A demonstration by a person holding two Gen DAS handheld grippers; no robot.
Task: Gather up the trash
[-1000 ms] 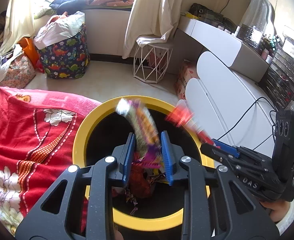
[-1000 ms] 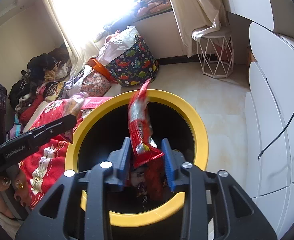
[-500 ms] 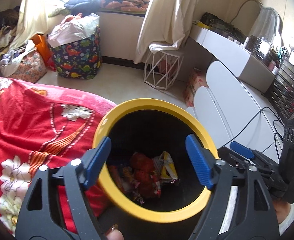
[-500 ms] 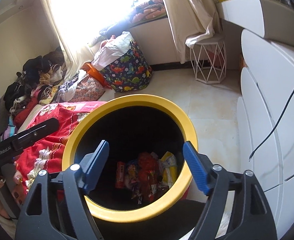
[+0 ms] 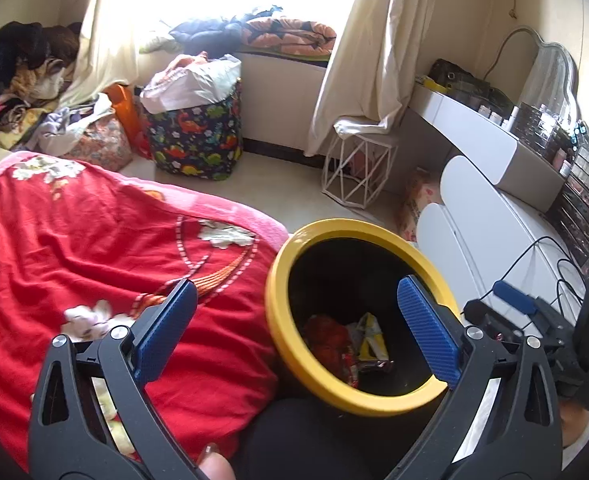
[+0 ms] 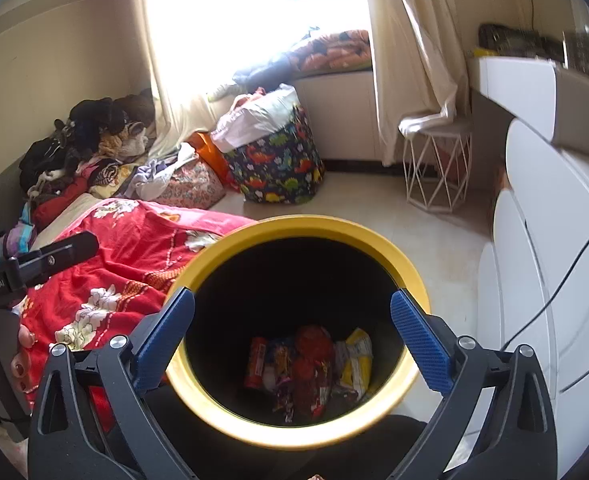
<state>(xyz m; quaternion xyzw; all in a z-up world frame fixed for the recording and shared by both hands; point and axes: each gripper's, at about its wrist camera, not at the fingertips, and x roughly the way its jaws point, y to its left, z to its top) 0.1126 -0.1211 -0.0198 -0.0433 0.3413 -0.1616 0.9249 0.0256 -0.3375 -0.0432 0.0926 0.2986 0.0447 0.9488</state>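
Note:
A black bin with a yellow rim [image 5: 290, 264] stands on the floor beside the bed; it also shows in the right wrist view [image 6: 310, 226]. Several snack wrappers [image 6: 310, 368] lie at its bottom, red, purple and yellow; they show in the left wrist view [image 5: 346, 344] too. My left gripper [image 5: 298, 328] is open and empty, above the bin's left rim. My right gripper [image 6: 292, 338] is open and empty, centred above the bin's mouth. The right gripper [image 5: 510, 304] also shows at the right edge of the left wrist view.
A red flowered blanket [image 5: 86, 248] covers the bed at the left. White rounded drawers [image 6: 542, 264] stand close at the right with a black cable [image 6: 566, 272]. A dinosaur-print basket [image 6: 278, 168], a white wire stool [image 6: 434, 176] and piled clothes [image 6: 90, 148] sit farther back.
Both grippers opened and dropped their wrappers into the bin, then pulled up and back. The left gripper shifted left toward the bed.

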